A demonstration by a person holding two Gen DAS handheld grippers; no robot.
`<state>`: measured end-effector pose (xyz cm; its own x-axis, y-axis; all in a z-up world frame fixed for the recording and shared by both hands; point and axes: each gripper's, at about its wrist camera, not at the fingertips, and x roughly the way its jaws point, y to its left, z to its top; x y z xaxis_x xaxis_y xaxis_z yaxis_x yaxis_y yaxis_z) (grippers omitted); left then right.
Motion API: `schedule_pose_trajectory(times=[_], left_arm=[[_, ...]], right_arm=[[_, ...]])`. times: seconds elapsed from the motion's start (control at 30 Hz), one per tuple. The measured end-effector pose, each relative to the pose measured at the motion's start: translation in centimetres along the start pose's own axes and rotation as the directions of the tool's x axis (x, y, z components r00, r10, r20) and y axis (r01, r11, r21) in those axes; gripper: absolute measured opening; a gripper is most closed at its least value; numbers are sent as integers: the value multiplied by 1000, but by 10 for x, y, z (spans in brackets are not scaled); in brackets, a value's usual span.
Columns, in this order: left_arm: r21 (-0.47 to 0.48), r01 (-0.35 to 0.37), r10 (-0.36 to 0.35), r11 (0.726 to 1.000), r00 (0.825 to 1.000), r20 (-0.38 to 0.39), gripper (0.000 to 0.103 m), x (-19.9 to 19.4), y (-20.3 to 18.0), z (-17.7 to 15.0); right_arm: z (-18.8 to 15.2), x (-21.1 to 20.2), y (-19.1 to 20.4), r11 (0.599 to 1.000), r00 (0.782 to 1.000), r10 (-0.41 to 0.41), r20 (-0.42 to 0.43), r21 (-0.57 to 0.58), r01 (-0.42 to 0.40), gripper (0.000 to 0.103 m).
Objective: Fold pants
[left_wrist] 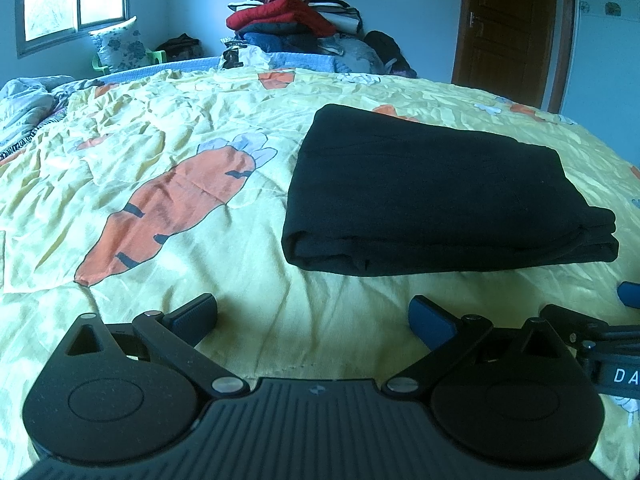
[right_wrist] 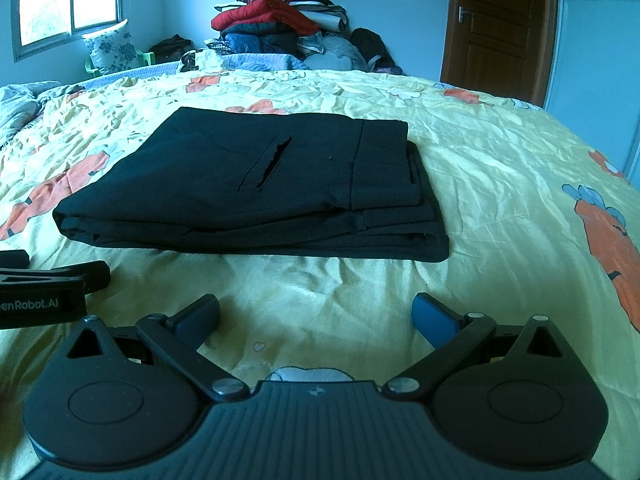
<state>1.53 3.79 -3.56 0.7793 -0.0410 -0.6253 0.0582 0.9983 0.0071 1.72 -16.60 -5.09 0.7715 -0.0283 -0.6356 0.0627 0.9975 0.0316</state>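
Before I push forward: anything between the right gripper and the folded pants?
Nothing: only bare yellow bedspread lies between the right gripper and the pants, seen in the right wrist view.

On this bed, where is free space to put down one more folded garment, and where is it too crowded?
Free: the yellow carrot-print quilt left of the folded black pants, around the large orange carrot; also the wide patch to their right. The strip between the pants and the open left gripper and right gripper is narrower. Crowded: the clothes pile behind.
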Motion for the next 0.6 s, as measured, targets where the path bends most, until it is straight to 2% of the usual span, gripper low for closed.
schedule_pose_trajectory(times=[0.6], left_arm=[[-2,5,-5,1000,1000,0,103,-1,0,0]], right_arm=[[0,0,0,1000,1000,1,0,0,-1,103]])
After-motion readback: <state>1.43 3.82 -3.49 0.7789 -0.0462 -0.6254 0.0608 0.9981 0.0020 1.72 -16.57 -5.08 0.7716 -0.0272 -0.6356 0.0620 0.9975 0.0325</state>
